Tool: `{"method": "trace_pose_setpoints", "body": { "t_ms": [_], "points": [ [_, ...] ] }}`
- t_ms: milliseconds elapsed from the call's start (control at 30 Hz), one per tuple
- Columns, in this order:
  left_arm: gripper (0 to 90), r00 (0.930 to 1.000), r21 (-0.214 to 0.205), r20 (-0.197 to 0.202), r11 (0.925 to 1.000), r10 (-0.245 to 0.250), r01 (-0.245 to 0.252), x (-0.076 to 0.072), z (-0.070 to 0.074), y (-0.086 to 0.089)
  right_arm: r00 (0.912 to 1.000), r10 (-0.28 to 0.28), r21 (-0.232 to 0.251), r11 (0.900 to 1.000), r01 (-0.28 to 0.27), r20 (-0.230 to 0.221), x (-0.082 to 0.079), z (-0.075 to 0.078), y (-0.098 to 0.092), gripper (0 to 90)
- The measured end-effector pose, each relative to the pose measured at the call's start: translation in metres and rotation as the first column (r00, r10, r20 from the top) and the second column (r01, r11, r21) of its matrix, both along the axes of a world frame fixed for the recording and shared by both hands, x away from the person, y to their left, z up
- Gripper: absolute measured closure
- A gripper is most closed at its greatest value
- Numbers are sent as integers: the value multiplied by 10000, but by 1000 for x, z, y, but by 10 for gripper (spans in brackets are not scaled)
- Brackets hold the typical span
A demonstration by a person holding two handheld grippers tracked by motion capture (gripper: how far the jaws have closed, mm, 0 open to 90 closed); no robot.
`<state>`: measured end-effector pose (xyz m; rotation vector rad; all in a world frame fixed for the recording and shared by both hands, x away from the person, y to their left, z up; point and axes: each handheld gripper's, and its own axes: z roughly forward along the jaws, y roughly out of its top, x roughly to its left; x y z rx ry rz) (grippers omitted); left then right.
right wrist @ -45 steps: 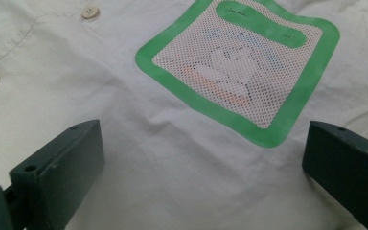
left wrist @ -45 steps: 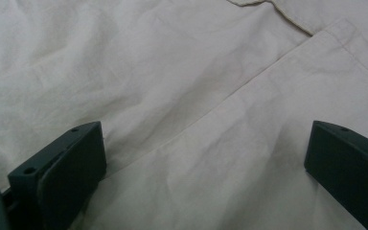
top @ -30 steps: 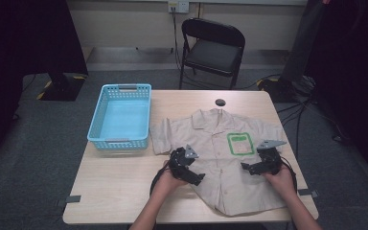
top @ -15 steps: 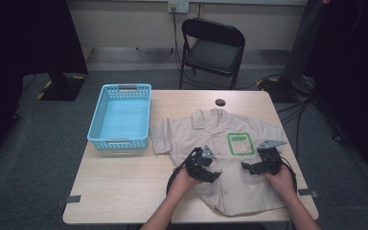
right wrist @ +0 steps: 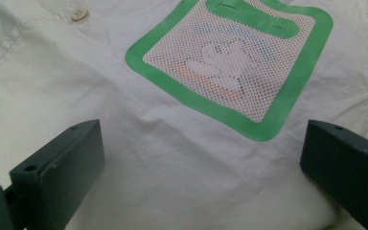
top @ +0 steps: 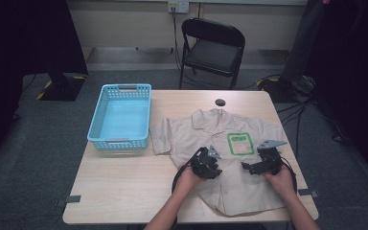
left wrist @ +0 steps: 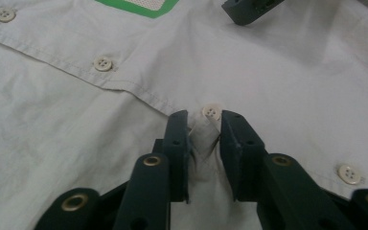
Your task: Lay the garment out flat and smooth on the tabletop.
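While your left hand-held gripper [left wrist: 205,143] has just closed, pinching a fold by a button [left wrist: 212,112], the beige shirt [top: 220,158] lies flat; your right hand-held gripper [right wrist: 201,158] gapes wide.

nothing here can be read; the green-framed mesh patch [right wrist: 230,67] on the shirt [top: 230,163] shows only blurred shapes, no letters.

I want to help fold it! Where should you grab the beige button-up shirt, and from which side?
Best at the buttoned front edge of the beige button-up shirt, coming from the hem side. It lies flat, so only a raised fold gives the jaws something. The left gripper, whose jaws have just been closing, pinches such a fold below a white button.
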<state>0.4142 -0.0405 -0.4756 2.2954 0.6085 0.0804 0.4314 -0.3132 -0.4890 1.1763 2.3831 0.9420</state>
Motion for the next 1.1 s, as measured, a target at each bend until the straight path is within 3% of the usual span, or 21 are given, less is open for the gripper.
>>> {"method": "trace_pose_setpoints", "body": {
  "t_ms": [233, 400, 900, 1100],
  "points": [
    [849, 9992, 283, 390, 9995, -112, 101, -2, 2, 0, 10000, -9, 7, 10000, 9, 3, 0, 0, 0, 7],
    [856, 9980, 86, 619, 9999, -127, 121, -4, 11, 3, 10000, -22, 19, 10000, 22, 7, 0, 0, 0, 8],
    [874, 9990, -795, 184, 9960, -402, 416, -13, 30, 21, 10000, -32, 20, 10000, 32, 12, 0, 0, 0, 9],
    [878, 9988, -960, 164, 9942, -471, 485, -18, 34, 30, 10000, -39, 20, 10000, 39, 14, 0, 0, 0, 9]
  ]
}}
